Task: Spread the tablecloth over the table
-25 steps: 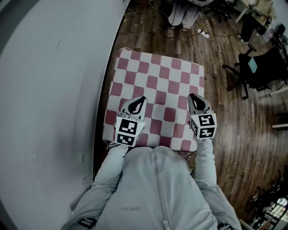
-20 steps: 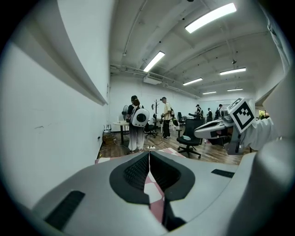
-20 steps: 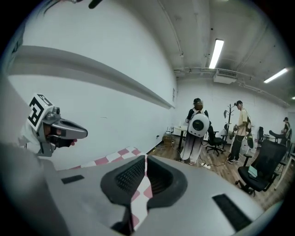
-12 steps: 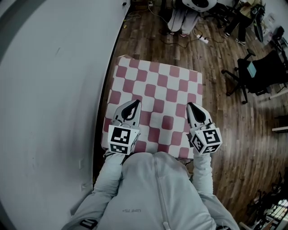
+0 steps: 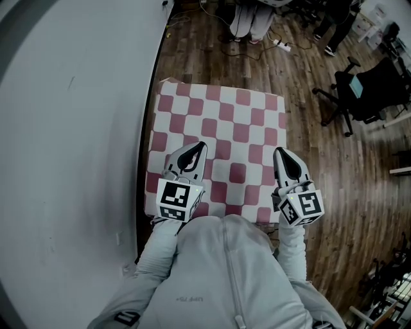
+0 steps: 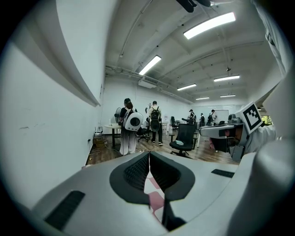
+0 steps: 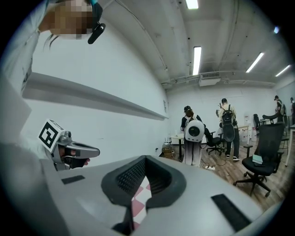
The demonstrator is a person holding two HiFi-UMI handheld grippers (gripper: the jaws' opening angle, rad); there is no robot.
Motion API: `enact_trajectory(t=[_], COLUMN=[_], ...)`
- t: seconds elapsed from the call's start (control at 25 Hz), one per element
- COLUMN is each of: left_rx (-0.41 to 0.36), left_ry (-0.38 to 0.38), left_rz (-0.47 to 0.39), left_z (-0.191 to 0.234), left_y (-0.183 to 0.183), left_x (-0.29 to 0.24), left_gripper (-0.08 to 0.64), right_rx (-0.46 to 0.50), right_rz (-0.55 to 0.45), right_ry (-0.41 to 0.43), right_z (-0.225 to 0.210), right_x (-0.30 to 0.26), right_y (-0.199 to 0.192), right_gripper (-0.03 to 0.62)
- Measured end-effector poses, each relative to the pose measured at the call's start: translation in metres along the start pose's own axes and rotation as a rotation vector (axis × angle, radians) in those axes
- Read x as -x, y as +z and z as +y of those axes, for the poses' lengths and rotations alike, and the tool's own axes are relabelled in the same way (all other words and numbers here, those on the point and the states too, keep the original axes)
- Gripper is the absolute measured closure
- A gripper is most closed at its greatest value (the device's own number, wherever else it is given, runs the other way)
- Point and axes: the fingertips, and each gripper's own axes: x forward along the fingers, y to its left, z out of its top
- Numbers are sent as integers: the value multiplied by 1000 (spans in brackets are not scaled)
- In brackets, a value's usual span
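A pink-and-white checked tablecloth (image 5: 218,138) lies flat over a small table beside the wall. My left gripper (image 5: 200,146) hovers over its near left part, jaws shut and empty. My right gripper (image 5: 278,152) hovers over the near right edge, also shut with nothing in it. In the left gripper view the left gripper (image 6: 149,152) has its pads together, and the tablecloth (image 6: 154,199) shows only through the gap below them. The right gripper view gives the same: right gripper (image 7: 145,158) shut, with the tablecloth (image 7: 138,203) below.
A grey wall (image 5: 70,148) runs along the table's left side. Wooden floor (image 5: 327,167) lies to the right and beyond. A black office chair (image 5: 366,96) stands at the far right. A person (image 5: 247,19) and a power strip (image 5: 283,45) are past the table's far end.
Both grippers have lifted and drawn back toward the person, off the cloth. The right gripper has rolled, turning its marker cube. The cloth stays flat.
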Motion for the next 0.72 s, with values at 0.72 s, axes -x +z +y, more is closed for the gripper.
enact_trajectory(t=[0.72], left_rx=[2], left_ry=[-1], left_rz=[-22], left_z=[3], left_y=[4], left_x=[7], left_gripper=[535], right_rx=[59], right_rz=[-18], right_ry=[-5], right_z=[13], right_x=[7], right_y=[6], right_gripper=[571])
